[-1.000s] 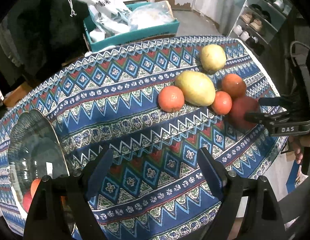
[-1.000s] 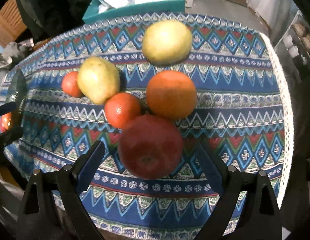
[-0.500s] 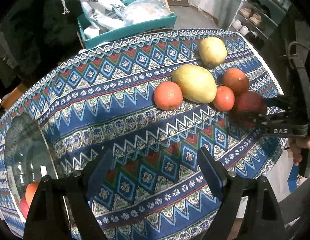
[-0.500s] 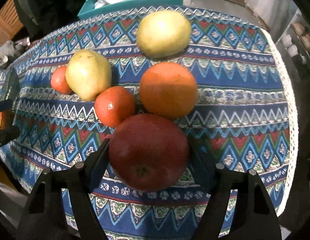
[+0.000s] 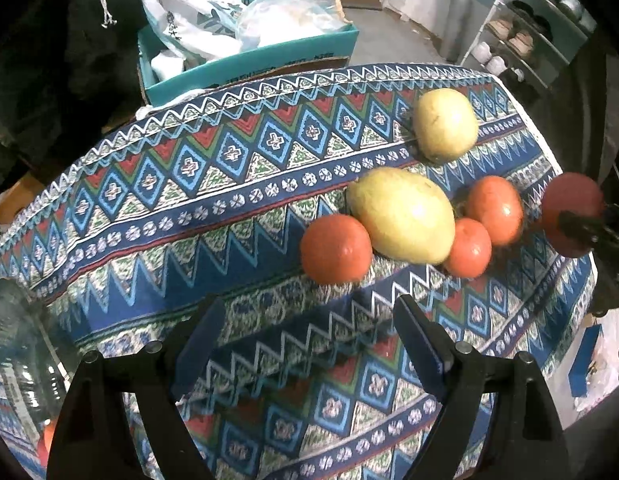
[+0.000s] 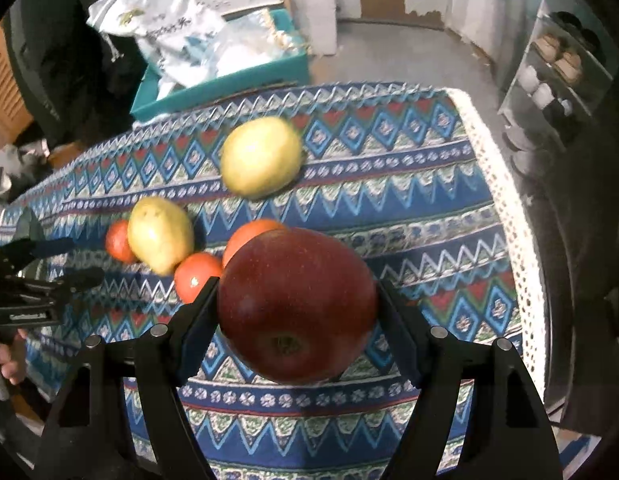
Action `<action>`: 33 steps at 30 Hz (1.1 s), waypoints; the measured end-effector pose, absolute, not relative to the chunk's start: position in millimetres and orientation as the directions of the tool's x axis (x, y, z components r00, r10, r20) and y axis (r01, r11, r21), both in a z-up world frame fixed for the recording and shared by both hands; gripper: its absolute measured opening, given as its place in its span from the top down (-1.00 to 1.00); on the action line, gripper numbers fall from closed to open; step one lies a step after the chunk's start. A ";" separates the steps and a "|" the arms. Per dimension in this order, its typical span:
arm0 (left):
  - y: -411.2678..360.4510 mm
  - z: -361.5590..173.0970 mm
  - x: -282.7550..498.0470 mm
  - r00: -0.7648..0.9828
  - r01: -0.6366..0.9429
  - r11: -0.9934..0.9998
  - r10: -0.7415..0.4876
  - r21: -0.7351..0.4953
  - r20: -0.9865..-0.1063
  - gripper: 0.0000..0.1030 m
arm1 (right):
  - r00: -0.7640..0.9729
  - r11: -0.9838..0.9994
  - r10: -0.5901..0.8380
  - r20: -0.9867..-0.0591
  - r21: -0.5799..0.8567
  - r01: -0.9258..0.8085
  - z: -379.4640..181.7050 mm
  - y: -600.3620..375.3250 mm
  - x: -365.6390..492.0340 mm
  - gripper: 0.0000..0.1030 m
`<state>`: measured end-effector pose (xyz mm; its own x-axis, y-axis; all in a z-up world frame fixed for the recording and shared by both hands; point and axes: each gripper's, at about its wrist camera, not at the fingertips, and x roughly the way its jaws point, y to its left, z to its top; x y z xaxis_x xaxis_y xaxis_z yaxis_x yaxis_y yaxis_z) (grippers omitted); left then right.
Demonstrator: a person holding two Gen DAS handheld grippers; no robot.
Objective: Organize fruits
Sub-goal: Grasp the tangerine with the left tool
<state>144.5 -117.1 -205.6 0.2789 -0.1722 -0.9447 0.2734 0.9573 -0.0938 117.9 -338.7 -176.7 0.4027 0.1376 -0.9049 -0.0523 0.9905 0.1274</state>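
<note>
**Fruit sort: hazards and holders**

Bench [image 5: 229, 184], patterned blue cloth: carries five loose fruits.
Teal cardboard box [image 5: 269, 60] beyond the bench: white and clear plastic bags.
Clear glass bowl [image 5: 25, 344], left edge: reddish fruit, count unclear.
Large dark-red apple [image 6: 297, 304]: clamped off the cloth in the right claw [image 6: 297, 308], whose jaws have just been closing on it. Smooth round skin likely slips; a drop scatters the cluster.
Left claw [image 5: 305, 336]: wide apart, empty.

white bag [image 6: 171, 36] — you'll see dark printed characters on it, too blurred to read | left gripper [image 6: 75, 260] — small pale lettering on its body (too small to make out) | teal box [image 5: 269, 60] — faint print along its side, unreadable
</note>
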 end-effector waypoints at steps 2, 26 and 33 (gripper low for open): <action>-119.4 -209.4 150.1 0.276 0.266 0.958 -0.181 -0.107 -0.944 -0.69 | 0.405 0.989 0.143 -0.903 0.140 -0.038 -178.0 -341.9 122.3 -0.47; -144.7 -240.0 177.1 0.236 0.362 0.923 -0.229 -0.133 -0.944 0.11 | 0.397 0.983 0.182 -0.900 0.181 -0.041 -181.8 -342.2 129.9 -0.47; -139.3 -227.2 171.4 0.292 0.354 0.930 -0.205 -0.093 -0.934 0.13 | 0.419 0.985 0.171 -0.892 0.161 -0.058 -173.4 -337.3 128.9 -0.47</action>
<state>171.4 -139.3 -227.1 0.2916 -0.2049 -0.9343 0.3542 0.9305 -0.0935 128.9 -337.3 -173.4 0.4186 0.1706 -0.8920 -0.0584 0.9852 0.1611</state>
